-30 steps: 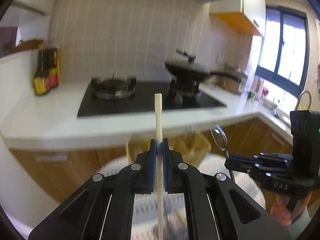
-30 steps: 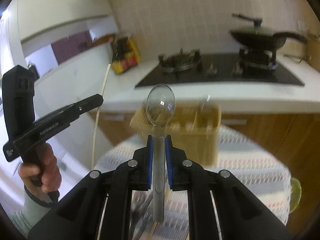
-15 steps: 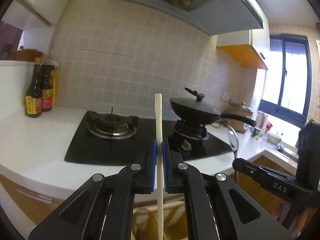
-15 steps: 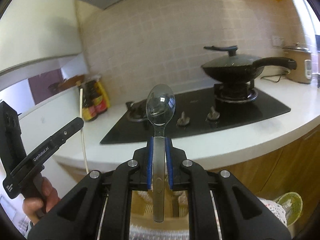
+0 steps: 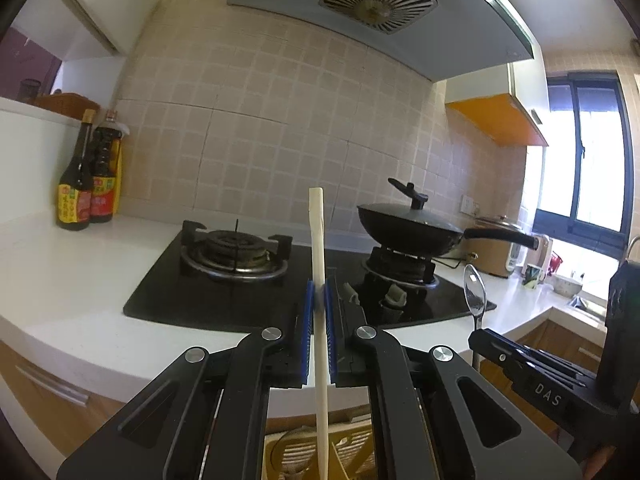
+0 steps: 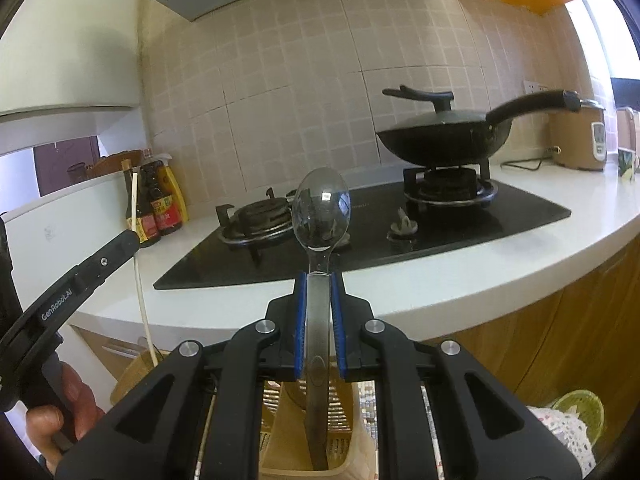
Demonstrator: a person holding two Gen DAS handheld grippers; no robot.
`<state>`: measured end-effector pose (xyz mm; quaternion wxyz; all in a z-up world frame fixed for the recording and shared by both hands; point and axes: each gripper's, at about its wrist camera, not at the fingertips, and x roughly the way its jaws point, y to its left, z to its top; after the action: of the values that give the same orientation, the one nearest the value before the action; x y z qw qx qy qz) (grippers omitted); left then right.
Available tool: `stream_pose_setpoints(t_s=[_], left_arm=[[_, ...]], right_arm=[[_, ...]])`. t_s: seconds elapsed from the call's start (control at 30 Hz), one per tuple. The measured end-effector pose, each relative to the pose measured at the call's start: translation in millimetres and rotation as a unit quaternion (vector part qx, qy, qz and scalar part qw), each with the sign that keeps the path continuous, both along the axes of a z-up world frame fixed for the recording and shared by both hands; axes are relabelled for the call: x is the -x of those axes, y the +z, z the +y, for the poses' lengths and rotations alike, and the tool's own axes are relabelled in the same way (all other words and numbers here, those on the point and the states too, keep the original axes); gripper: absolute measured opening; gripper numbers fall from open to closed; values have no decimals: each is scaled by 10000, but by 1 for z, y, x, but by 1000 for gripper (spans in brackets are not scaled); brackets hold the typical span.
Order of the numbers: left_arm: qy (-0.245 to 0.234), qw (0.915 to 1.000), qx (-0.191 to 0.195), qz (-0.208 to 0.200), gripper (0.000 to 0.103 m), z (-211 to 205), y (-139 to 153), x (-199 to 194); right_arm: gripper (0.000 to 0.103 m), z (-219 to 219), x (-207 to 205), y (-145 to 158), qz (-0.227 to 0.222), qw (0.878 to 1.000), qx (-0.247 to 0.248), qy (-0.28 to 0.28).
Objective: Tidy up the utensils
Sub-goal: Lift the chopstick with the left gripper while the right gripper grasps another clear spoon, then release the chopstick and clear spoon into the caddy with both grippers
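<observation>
while both grippers hang level in front of the stove, the left gripper is clamped on a pale chopstick, blue pads pressed to either side of it, the stick standing upright. over on the right, the right gripper is clamped on a metal spoon, bowl up, handle pointing down toward a wooden holder below. from the left wrist view the spoon shows off to the right, held well apart from the chopstick. behind them, a lidded wok sits on the far burner, and sauce bottles stand on the white counter.
</observation>
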<state>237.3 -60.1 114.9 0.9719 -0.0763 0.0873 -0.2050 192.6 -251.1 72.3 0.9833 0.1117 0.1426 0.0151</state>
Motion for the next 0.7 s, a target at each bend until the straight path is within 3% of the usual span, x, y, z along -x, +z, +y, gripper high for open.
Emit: stream_pose_setpoints(t_s=[0.2,0.27,0.4,0.5,0.7], left_arm=[[-132,9999,-19,0,6,4,-2,11],[-175,9998,-47,16,10,7,1,19],[-272,9996,35,109,27,16,7,38],[-309,9994,70,155,35,23,12,53],[-381,9990,112,197,39,38,29,101]], right_arm=[[11,0,11,-3,54,10000,11,32],[12,0,18,-2,74,10000,15,39],[30,-4,40,-1,145,9998,-76,97],[30,-5,59,3,202,9997,-93,104],[30,1,102,22,273,9995,64,106]])
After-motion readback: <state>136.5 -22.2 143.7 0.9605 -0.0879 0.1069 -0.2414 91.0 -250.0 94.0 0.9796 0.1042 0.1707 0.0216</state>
